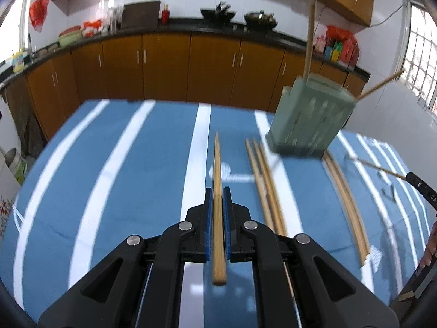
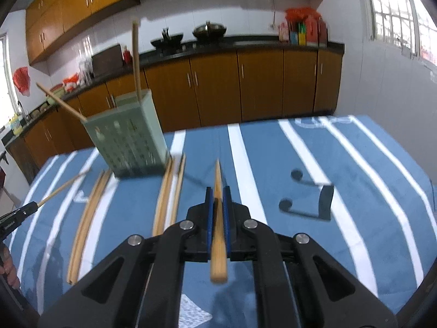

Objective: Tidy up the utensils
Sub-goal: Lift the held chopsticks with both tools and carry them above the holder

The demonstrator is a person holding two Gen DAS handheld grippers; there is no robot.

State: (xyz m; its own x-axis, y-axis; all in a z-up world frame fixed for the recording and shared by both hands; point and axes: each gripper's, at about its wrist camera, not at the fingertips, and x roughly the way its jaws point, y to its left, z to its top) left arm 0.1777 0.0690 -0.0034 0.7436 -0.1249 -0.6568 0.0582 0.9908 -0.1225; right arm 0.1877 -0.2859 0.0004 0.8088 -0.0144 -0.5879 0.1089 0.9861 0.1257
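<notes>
Left wrist: four chopsticks (image 1: 266, 183) lying, one holder (image 1: 308, 117)

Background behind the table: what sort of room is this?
A home kitchen, most likely: wooden base cabinets under a dark countertop, with woks on the hob and a sink tap at the far left.

A blue cloth with white stripes (image 1: 123, 164) covers the desk. Behind it, at twelve o'clock, orange-brown cabinets (image 1: 164, 65) run under a dark counter bearing two black woks (image 2: 209, 30). At two o'clock stands a barred window (image 2: 393, 8); at ten, a red bag (image 1: 38, 13) hangs.
</notes>
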